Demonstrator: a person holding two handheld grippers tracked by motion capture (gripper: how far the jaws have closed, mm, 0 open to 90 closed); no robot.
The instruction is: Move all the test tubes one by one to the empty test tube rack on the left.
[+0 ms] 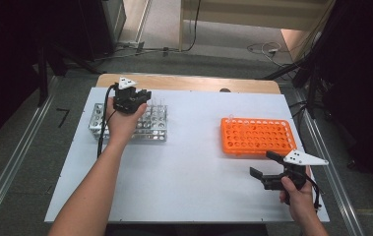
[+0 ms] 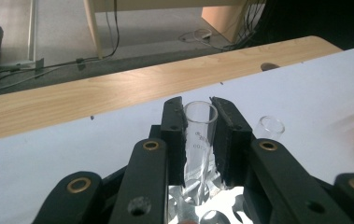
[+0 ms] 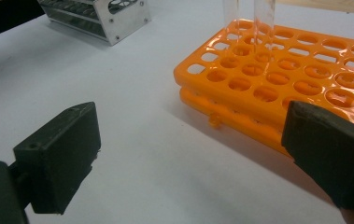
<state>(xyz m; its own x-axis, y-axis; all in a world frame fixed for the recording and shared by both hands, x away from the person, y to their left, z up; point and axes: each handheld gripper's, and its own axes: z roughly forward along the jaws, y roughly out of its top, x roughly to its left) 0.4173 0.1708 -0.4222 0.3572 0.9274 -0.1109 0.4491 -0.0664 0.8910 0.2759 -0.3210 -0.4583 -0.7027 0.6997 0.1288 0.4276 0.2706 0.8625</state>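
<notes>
The desk (image 1: 189,196) is carrying two racks under a white sheet: a metal rack (image 1: 155,129) at about ten o'clock and an orange rack (image 1: 258,136) at about three o'clock, well apart from each other. The orange rack is already holding clear tubes (image 3: 264,23) at its far left corner. The right hand-held gripper (image 1: 262,165) is resting at about four o'clock, just beside the orange rack, with its jaws standing wide apart on nothing. The left hand-held gripper (image 2: 198,135) is sitting over the metal rack, clamped on a glass test tube (image 2: 200,140) that is standing upright in a hole; a second tube (image 2: 270,127) is standing near it. The glass test tube is looking light, stiff, smooth and breakable, so a gentle squeeze on the upper wall just under the rim, where the pads (image 2: 228,135) are pressing now, and a straight vertical lift seem wisest.
</notes>
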